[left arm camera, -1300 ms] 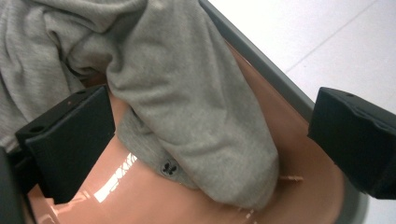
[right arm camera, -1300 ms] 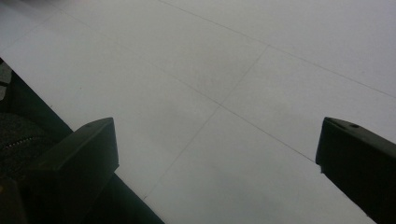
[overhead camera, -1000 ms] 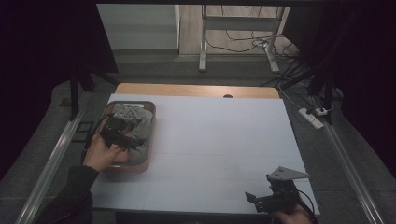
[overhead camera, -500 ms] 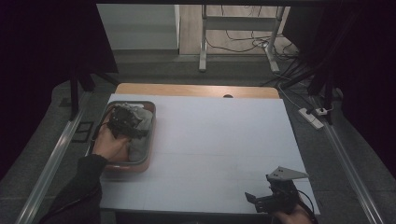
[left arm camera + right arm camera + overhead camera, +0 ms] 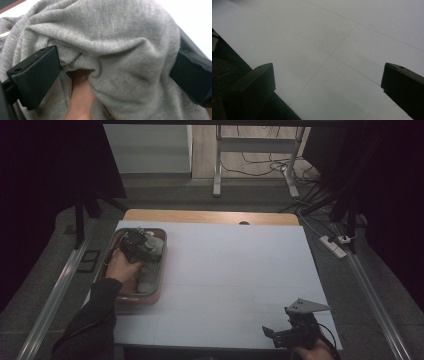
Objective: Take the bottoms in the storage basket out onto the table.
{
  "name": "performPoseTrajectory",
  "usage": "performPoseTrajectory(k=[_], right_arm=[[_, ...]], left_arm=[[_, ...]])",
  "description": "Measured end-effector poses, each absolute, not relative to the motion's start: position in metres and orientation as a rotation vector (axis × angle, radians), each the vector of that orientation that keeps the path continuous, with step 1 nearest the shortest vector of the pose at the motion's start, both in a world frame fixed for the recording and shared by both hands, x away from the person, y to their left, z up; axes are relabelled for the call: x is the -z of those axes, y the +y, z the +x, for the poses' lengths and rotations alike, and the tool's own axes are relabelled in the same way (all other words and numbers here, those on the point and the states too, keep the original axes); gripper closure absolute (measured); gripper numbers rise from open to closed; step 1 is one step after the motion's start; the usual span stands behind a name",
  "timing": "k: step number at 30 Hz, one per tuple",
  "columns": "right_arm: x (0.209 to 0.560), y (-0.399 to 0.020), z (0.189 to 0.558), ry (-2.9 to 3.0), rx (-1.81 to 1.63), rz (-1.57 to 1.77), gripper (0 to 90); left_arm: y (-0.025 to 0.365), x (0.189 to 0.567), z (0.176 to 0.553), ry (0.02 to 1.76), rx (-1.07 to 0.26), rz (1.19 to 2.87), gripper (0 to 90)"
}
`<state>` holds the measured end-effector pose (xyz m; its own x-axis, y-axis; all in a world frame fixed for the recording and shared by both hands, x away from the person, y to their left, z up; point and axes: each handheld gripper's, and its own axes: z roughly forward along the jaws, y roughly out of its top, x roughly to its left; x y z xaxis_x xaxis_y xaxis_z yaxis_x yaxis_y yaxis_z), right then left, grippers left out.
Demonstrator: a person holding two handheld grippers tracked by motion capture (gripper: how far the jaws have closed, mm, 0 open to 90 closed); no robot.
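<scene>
The grey knit garment (image 5: 110, 45) lies bunched directly between the jaws of the left gripper (image 5: 115, 75): in the left gripper view a thick fold of it fills the gap, with one black jaw at each side, both spread wide and pressing into or against the cloth but not drawn together on it. So the jaws straddle the fold without having pinched it yet (a closing squeeze looks like the likely next move, though that is only a judgement). A patch of the orange-brown tray floor shows under the fold.

From the high view, the left gripper (image 5: 134, 244) sits over the far end of the tray (image 5: 150, 296), which stands at the left edge of the white worktop (image 5: 235, 270); the garment (image 5: 148, 277) stretches along the tray's length, toward and away from the person. The left hand (image 5: 121, 268) is right at it.

The right gripper (image 5: 287, 334) is well apart, low at the worktop's near right corner, jaws wide open over bare white surface with nothing between them. Only the tray's own rim hems the cloth in.
</scene>
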<state>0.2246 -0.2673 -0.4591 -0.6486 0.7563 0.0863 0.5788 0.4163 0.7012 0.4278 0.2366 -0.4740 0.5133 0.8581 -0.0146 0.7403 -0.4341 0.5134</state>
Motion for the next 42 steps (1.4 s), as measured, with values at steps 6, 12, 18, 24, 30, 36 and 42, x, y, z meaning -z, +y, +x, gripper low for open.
performPoseTrajectory(k=[6, 12, 18, 24, 30, 36, 42], right_arm=[[0.459, -0.267, 0.224, 2.430, -1.055, 1.170, 0.0], [0.459, -0.267, 0.224, 2.430, -1.054, 1.170, 0.0], [0.459, -0.267, 0.225, 2.431, -1.053, 1.169, 0.0], [0.459, -0.267, 0.225, 2.432, -1.050, 1.161, 0.0], [0.459, -0.266, 0.225, 2.433, -1.048, 1.160, 0.0], [0.459, -0.266, 0.224, 2.437, -1.047, 1.150, 0.0], [0.459, -0.266, 0.224, 2.436, -1.050, 1.147, 0.0]], left_arm=[[0.236, 0.480, 0.435, 1.325, -0.343, 2.322, 0.0], [0.233, 0.489, 0.442, 1.336, -0.337, 2.365, 0.0], [0.230, 0.496, 0.448, 1.365, -0.313, 2.403, 1.1], [0.230, 0.499, 0.451, 1.418, -0.235, 2.390, 7.5], [0.233, 0.501, 0.446, 1.465, -0.157, 2.342, 24.1], [0.234, 0.500, 0.443, 1.445, -0.110, 2.351, 51.7], [0.228, 0.496, 0.439, 1.421, -0.162, 2.403, 63.5]])
